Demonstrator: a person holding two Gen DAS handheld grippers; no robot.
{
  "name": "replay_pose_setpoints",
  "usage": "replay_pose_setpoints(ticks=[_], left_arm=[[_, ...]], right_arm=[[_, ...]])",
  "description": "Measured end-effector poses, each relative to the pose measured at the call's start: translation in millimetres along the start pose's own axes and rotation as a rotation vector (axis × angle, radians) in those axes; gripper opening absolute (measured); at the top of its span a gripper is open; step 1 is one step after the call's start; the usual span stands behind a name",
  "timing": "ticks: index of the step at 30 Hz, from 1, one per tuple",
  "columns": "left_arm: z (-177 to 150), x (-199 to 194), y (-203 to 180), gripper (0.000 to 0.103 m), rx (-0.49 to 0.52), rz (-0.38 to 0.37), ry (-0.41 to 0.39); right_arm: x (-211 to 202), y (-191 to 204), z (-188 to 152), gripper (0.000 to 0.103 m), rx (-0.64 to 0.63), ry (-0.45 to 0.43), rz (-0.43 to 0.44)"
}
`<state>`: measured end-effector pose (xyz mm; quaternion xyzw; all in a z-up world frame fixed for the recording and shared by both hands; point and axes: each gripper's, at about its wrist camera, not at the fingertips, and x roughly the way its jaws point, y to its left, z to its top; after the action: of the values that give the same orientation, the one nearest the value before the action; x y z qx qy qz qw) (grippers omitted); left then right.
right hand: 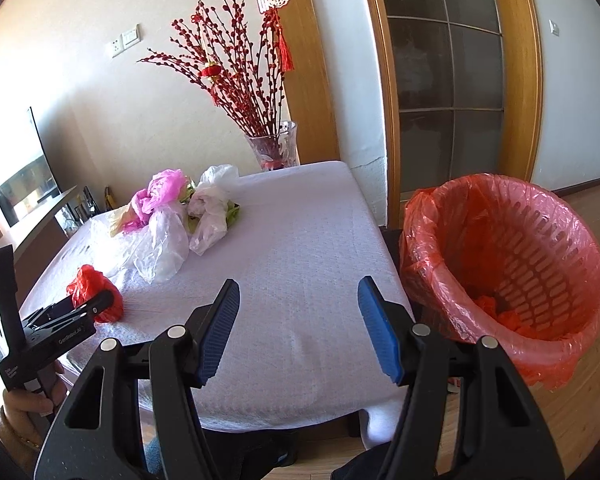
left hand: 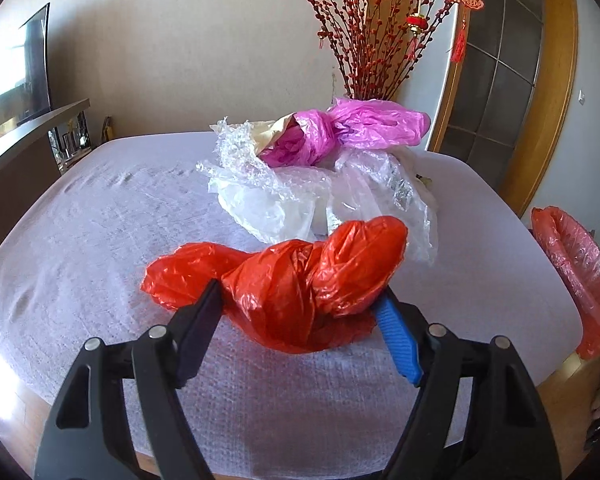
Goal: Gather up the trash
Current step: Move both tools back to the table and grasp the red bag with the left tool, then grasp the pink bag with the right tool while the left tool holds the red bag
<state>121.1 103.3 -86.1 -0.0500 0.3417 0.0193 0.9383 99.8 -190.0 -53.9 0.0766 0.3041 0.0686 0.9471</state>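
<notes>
A crumpled red plastic bag (left hand: pixel 300 280) lies on the white tablecloth (left hand: pixel 79 260). My left gripper (left hand: pixel 300 312) has its jaws wide apart around the bag, one finger on each side, touching its edges. The same bag (right hand: pixel 93 292) and left gripper (right hand: pixel 95 300) show in the right wrist view. Behind lie clear plastic wraps (left hand: pixel 300 196) and a pink bag (left hand: pixel 340 132). My right gripper (right hand: pixel 297 328) is open and empty above the table's near edge. A bin lined with a red bag (right hand: pixel 512 276) stands to the right of the table.
A glass vase with red branches (right hand: pixel 273 148) stands at the table's far corner. The red bin liner (left hand: pixel 572 264) also shows at the right of the left wrist view. A wooden-framed door (right hand: pixel 452 80) is behind the bin. A TV (left hand: pixel 15 80) is on the left.
</notes>
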Motion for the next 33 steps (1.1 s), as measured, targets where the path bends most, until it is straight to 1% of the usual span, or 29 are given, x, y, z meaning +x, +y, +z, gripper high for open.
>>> replay_pose_setpoints(ticks=[2,6,8,12,16,19,20,21,24,28,33], left_arm=[[0,3,-1,0.066,0.013,-0.008,0.002],[0,7,-3,0.065,0.033,-0.010,0.000],[1,10,-2,0.065,0.032,-0.014,0.005],[1,15,-4,0.070,0.041,-0.010,0.010],[1,21,-5,0.070,0.044,-0.018,0.016],[1,24,-5,0.063,0.050,-0.023,0.013],[0,24,-6,0.059,0.057,-0.023,0.009],[-1,23,-6,0.056,0.066,-0.022,0.004],[-2,18,-3,0.052,0.072,-0.026,-0.006],[-1,3,9,0.051,0.055,-0.015,-0.021],[10,-25,33,0.052,0.010,0.015,-0.072]], right_arm=[[2,4,1,0.062,-0.004,0.003,0.010],[7,13,5,0.062,-0.015,0.008,0.031],[11,20,6,0.062,-0.026,0.012,0.044],[19,31,7,0.062,-0.045,0.023,0.063],[25,39,8,0.062,-0.056,0.035,0.075],[30,44,9,0.062,-0.061,0.042,0.080],[31,45,9,0.062,-0.061,0.046,0.083],[33,46,9,0.062,-0.060,0.048,0.084],[37,51,12,0.062,-0.059,0.053,0.098],[43,60,21,0.062,-0.063,0.044,0.121],[55,80,38,0.062,-0.078,0.027,0.164]])
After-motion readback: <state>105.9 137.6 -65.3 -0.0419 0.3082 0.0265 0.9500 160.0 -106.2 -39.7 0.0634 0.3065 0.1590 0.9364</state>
